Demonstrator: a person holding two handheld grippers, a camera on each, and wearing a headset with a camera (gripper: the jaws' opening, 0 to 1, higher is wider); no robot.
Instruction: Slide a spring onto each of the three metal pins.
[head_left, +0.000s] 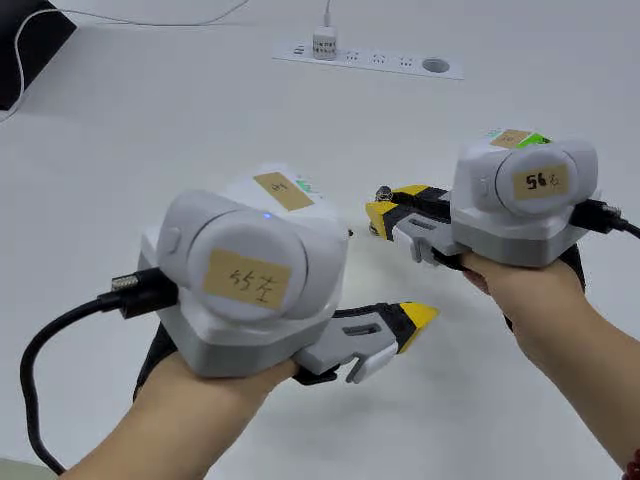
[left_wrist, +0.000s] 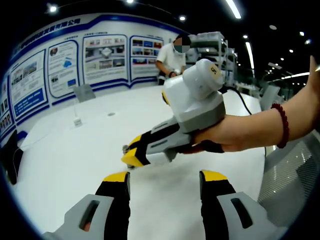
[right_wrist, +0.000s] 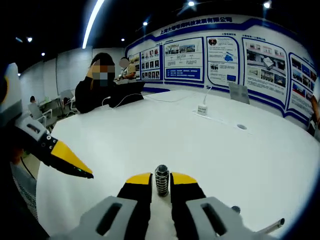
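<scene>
The spring (right_wrist: 161, 180) is a short, dark metal coil with tight turns, standing upright between the yellow-tipped jaws of the right gripper (right_wrist: 161, 178), which are pressed against its sides, its top just proud of the tips. A thin metal pin (right_wrist: 270, 226) lies on the white table (right_wrist: 215, 150) nearby. The left gripper (left_wrist: 166, 176) hovers close beside the right one, jaws spread wide with nothing between them
</scene>
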